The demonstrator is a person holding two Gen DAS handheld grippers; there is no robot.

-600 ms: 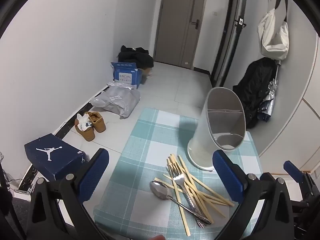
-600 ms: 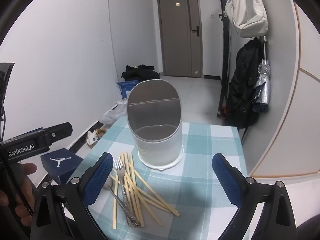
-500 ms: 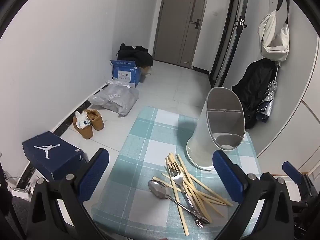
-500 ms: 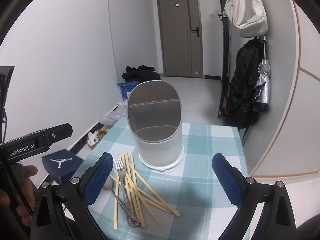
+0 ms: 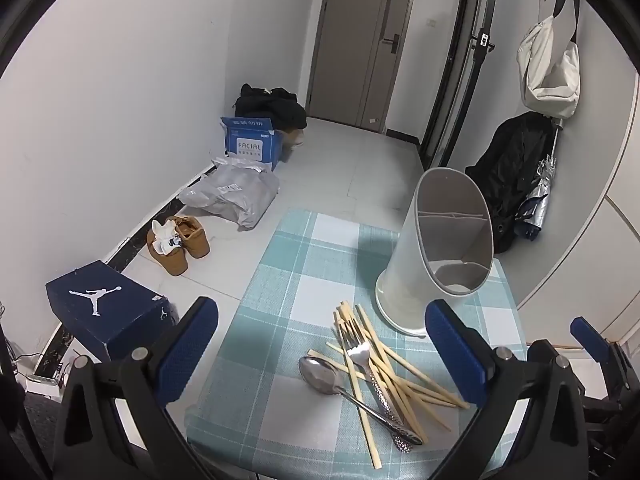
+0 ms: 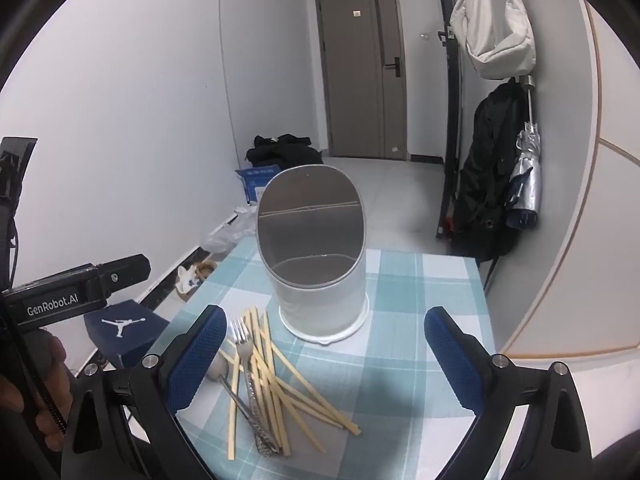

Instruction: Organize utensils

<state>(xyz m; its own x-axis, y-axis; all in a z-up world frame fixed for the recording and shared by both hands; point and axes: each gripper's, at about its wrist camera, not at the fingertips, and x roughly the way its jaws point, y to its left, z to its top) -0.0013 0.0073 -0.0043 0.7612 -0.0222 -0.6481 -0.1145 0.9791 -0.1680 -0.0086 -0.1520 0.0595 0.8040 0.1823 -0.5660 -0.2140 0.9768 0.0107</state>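
A small table covered with a teal and white checked cloth (image 5: 304, 280) is seen in the lower middle of both views, standing in a hallway with a grey door (image 6: 362, 72) in the upper centre. On the floor along the left wall, a dark blue shoe box (image 5: 106, 312), a pair of tan shoes (image 5: 178, 244), a grey plastic bag (image 5: 236, 196) and a blue carton (image 5: 250, 144) are lined up toward the door. A white bag (image 6: 494, 28) and a black coat (image 6: 490, 184) are hung on the right wall.

A white utensil holder (image 5: 436, 256) with a slanted oval mouth is stood upright on the cloth, right of centre in the left wrist view and at the centre of the right wrist view. An inner divider is visible; nothing can be seen inside it.

Just in front of the holder, toward the bottom of both frames, a loose pile of wooden chopsticks (image 5: 384, 364) is spread on the cloth. A fork (image 5: 360, 354) and a spoon (image 5: 320, 374) are laid among them, the handles crossing the sticks.

The left gripper (image 5: 320, 356) is held above the pile with its blue-padded jaws spread wide and nothing gripped. The right gripper (image 6: 324, 360) is likewise held wide apart over the cloth, holding nothing. The left tool's body and a hand (image 6: 28, 384) on it are seen at the left edge of the right wrist view.
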